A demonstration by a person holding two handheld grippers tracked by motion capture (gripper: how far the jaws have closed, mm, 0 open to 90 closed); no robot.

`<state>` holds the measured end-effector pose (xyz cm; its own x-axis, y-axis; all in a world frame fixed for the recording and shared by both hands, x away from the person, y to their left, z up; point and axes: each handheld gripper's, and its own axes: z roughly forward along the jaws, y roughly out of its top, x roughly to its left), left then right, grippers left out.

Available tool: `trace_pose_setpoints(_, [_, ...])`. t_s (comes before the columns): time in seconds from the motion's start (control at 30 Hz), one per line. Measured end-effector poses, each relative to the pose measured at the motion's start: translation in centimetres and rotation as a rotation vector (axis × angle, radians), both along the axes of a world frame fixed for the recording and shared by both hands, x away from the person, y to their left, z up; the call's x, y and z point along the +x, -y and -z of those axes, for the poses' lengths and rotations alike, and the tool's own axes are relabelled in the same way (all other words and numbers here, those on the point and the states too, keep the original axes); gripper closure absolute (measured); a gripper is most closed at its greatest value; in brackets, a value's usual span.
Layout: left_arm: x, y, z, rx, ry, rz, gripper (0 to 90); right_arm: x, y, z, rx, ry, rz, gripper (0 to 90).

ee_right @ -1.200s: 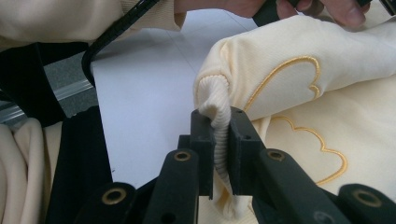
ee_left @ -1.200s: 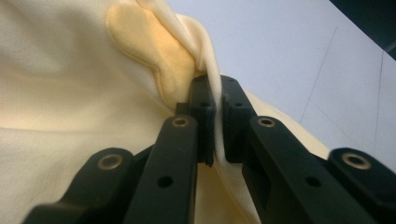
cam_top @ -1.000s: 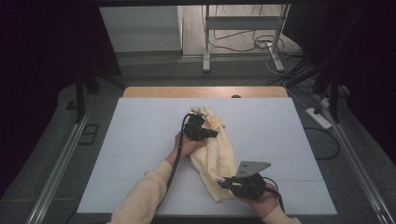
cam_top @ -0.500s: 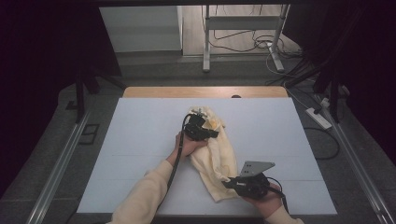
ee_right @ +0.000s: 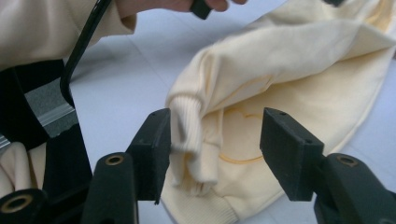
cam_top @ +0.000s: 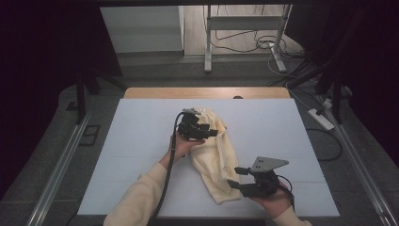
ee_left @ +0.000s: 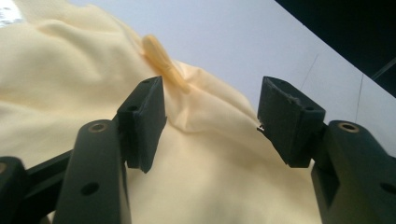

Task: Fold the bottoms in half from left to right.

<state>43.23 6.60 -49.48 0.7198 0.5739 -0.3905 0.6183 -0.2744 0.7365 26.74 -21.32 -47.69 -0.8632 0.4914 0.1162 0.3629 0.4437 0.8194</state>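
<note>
The high view looks forward and down from above the near edge of the table (cam_top: 141, 141), far enough off to take in all four edges. The left gripper view sits close over the pale yellow garment (ee_left: 70, 93), facing toward the table's far edge. The right gripper view looks low from the near right corner across the same garment's cuff (ee_right: 187, 126), which the high view also shows.

Even overhead light falls on the white table (cam_top: 141, 141); surroundings on both sides sink into near-black, and the floor beyond is dimly lit. Shadows on the table are soft and faint. The high view is slightly grainy. In both gripper views the near black jaws are soft-focused; the yellow garment (ee_right: 289, 70) is evenly lit, without glare.
</note>
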Motion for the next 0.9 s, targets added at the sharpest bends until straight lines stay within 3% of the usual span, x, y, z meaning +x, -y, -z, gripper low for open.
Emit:
trace_pose_setpoints(0.27, [-1.0, -1.9, 0.1, 0.02, 0.015, -0.002, 40.1, 1.1, 0.1, -1.1, 0.011, -0.017, 0.035, 39.8])
trace_pose_setpoints(0.4, [-1.4, -2.3, 0.0, 0.035, 0.026, -0.009, 40.1, 1.8, -0.5, -1.8, 0.008, -0.004, 0.044, 39.1])
trace_pose_setpoints(0.9, [-2.0, -3.6, 0.2, 0.047, 0.038, -0.014, 39.6, 7.1, -3.2, -2.1, -0.007, -0.038, 0.121, 38.4])
